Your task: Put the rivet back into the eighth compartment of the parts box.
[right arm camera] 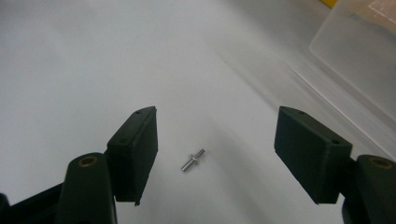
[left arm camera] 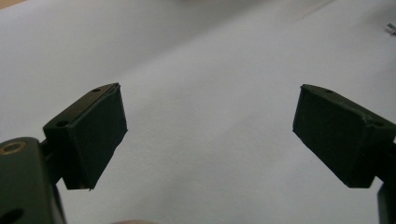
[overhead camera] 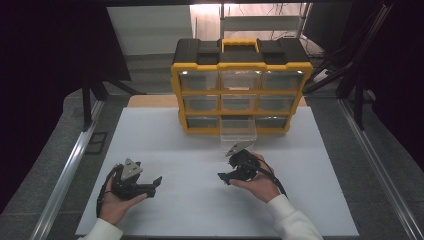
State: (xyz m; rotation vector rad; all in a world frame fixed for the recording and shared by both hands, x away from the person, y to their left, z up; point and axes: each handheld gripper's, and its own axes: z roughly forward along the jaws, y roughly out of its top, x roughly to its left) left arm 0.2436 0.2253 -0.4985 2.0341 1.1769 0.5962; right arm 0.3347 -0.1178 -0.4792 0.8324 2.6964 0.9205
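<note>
Nearest the lens in the right gripper view, the right gripper stands with jaws spread wide and not yet closed around a small silver metal pin lying on the white table mat; pickup seems still ahead. The high view adds the yellow-and-black drawer organiser, its clear plastic drawer pulled out, and the left gripper, also released, holding nothing.

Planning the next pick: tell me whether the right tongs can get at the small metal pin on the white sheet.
Probably yes: the right tongs stand open with the metal pin lying between them on the white sheet, nothing blocking.
</note>
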